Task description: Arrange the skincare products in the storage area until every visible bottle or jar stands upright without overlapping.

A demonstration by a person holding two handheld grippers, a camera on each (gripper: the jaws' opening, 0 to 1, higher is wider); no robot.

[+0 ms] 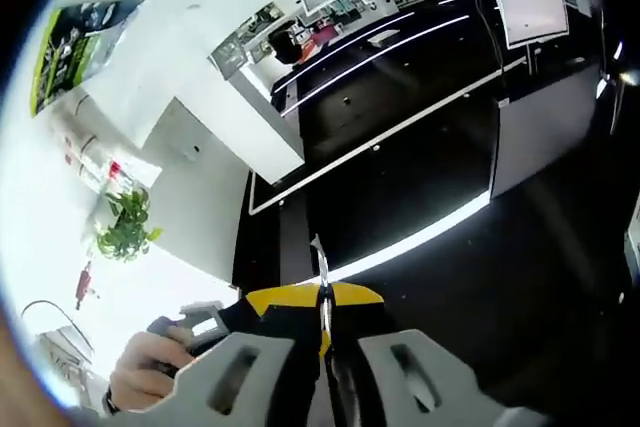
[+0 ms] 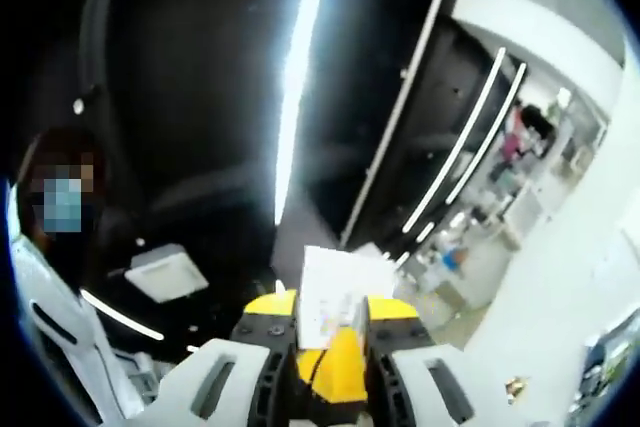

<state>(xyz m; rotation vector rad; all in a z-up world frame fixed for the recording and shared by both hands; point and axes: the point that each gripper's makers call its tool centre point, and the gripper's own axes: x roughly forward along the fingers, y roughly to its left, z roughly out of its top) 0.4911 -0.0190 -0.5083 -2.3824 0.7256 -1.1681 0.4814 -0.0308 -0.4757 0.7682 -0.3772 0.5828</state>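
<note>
The left gripper pointed up and away from any work surface, toward a dark ceiling crossed by bright light strips and a white wall. Its two grey jaws stood nearly together, with only a narrow slit between the yellow-and-black tips, and a thin pale sliver ran up from that slit; whether it was pinched between them or lay behind them could not be told. A hand wrapped around a dark handle showed at the lower left of the left gripper view, and a green plant stood against the white wall beyond it. In the right gripper view, the right gripper had its jaws apart by a moderate gap, and a white box with faint printing sat between the yellow tips, gripped on both sides. Behind it ran the same dark ceiling and a long light strip. A person in a white garment stood at the left edge. No storage area or other bottles or jars could be made out.
</note>
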